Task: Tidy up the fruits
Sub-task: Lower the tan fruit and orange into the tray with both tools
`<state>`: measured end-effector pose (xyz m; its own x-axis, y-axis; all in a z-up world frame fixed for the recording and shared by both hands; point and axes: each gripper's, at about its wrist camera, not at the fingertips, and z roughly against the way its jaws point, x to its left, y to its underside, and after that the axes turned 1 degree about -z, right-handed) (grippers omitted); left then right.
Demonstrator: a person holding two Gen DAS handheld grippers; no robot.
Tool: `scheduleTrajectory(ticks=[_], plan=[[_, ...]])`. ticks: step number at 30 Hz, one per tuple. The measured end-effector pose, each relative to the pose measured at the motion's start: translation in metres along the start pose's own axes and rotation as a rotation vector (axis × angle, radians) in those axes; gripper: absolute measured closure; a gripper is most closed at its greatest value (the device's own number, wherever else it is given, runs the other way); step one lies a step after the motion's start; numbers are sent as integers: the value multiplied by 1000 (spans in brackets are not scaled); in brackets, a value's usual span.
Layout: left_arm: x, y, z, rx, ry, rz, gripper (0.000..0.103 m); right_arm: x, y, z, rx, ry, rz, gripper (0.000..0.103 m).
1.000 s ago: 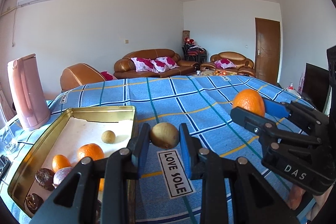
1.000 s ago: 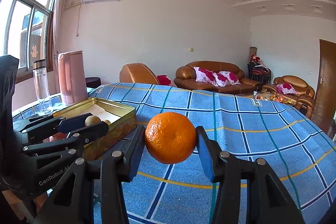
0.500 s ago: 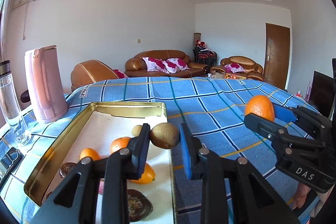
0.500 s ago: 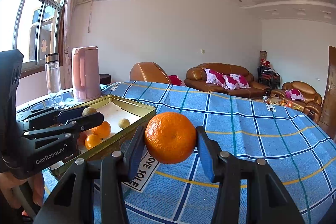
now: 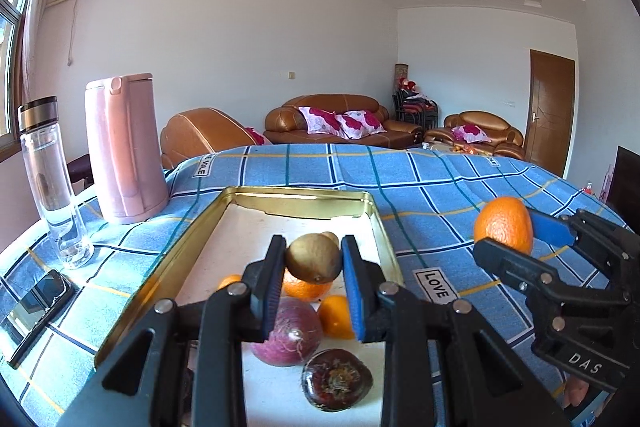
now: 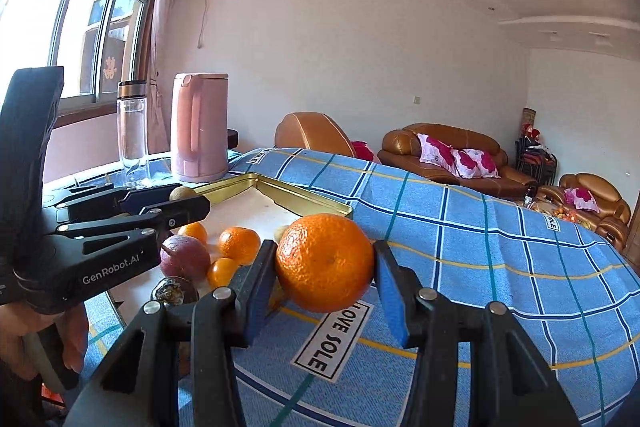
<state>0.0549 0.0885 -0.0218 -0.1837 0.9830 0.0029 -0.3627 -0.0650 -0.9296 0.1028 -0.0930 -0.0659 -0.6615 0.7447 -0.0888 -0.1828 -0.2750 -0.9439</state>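
Your left gripper [image 5: 313,263] is clamped on a kiwi [image 5: 313,260] above the near end of the gold tray [image 5: 304,196]; your right gripper [image 6: 325,267] is clamped on an orange [image 6: 325,263] just right of the tray, over the blue plaid cloth [image 6: 480,255]. In the tray lie small oranges [image 6: 239,244] and two passion fruits [image 5: 288,333]. Beyond, on the left, stand a pink kettle [image 5: 124,147] and a glass bottle [image 5: 50,179]. Farthest off are brown sofas [image 5: 340,117], white walls and a door [image 5: 551,111].
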Motion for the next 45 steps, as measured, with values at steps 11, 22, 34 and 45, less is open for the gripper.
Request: scheduleTrajectory(ticks=[11,22,34,45], plan=[[29,3,2,16,-41,25,74,29,-6,-16,13,-49,47,53],[48,4,3,20,-69,32,74,50,-9,-24,22,-82,83,53],[74,7,7,32,-103,59,74,71,-12,-32,29,-115,113,53],[84,9,9,52,-121,48,74,85,-13,-39,51,-132,140,53]])
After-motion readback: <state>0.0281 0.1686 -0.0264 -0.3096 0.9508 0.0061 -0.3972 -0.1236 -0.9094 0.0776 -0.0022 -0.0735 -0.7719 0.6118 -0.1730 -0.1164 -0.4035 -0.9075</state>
